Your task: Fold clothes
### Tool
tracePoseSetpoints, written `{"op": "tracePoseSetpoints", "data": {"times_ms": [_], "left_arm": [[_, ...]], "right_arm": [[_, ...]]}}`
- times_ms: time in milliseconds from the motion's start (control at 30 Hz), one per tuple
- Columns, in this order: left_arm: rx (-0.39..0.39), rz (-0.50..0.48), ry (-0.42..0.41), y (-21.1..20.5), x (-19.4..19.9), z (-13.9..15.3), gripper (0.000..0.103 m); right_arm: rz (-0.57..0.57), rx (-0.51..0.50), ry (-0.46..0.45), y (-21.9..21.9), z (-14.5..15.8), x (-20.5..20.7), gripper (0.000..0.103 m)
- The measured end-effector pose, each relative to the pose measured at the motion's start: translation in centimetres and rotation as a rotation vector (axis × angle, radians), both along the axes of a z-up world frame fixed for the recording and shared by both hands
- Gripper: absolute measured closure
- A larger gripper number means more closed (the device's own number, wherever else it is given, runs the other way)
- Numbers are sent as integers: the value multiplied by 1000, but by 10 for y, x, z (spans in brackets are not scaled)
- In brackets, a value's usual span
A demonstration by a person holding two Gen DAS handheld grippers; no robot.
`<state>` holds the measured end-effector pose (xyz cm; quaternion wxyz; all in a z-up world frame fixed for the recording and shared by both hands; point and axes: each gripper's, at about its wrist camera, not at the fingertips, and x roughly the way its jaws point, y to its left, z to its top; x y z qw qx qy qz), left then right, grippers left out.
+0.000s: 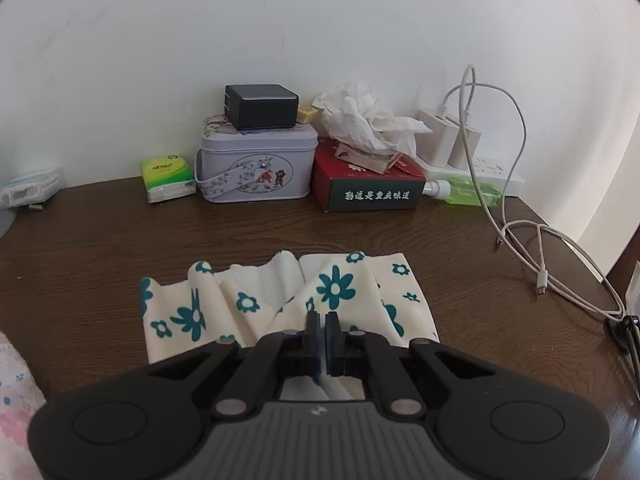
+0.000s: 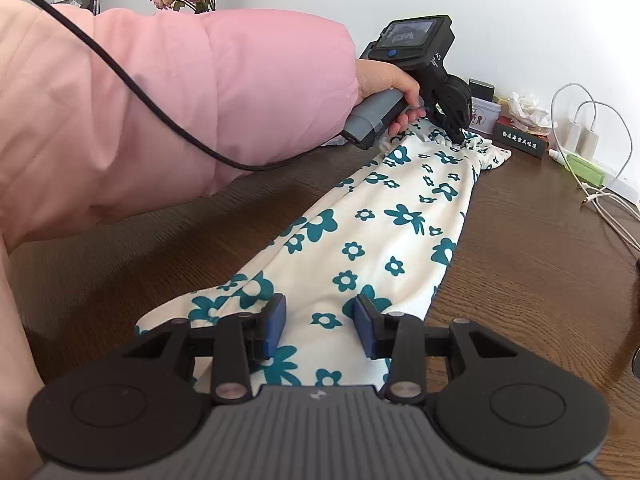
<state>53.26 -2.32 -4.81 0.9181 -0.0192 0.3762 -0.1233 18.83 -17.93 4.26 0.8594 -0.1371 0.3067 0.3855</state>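
Note:
A cream garment with teal flowers lies stretched out along the dark wooden table. My left gripper is shut on the garment's far gathered end, pinching a fold of cloth. It also shows in the right wrist view, held by a hand in a pink sleeve. My right gripper is open, its blue pads on either side of the near end of the garment, just above it.
Along the wall stand a green tissue pack, a tin with a black charger on top, a red tissue box, a green bottle and a power strip. White cables trail across the table's right side.

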Motion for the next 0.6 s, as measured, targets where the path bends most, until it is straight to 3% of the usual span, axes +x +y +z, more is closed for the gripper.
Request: {"op": "tracePoseSetpoints", "data": {"times_ms": [100, 167, 233, 267, 400, 600], "left_arm": [[-25, 31, -12, 10, -1, 10, 99], [-69, 37, -33, 21, -9, 23, 89], [-109, 42, -55, 34, -23, 40, 59], [-104, 47, -49, 41, -30, 47, 50], [-80, 90, 28, 68, -62, 64, 49], [-236, 114, 211, 88, -105, 55, 52]], "right_arm": [[3, 5, 3, -3, 0, 1, 64], [5, 7, 4, -4, 0, 3, 64], [7, 9, 5, -6, 1, 4, 64], [8, 8, 4, -6, 1, 4, 64], [11, 4, -3, -6, 1, 5, 64], [14, -2, -9, -6, 2, 5, 63]]}}
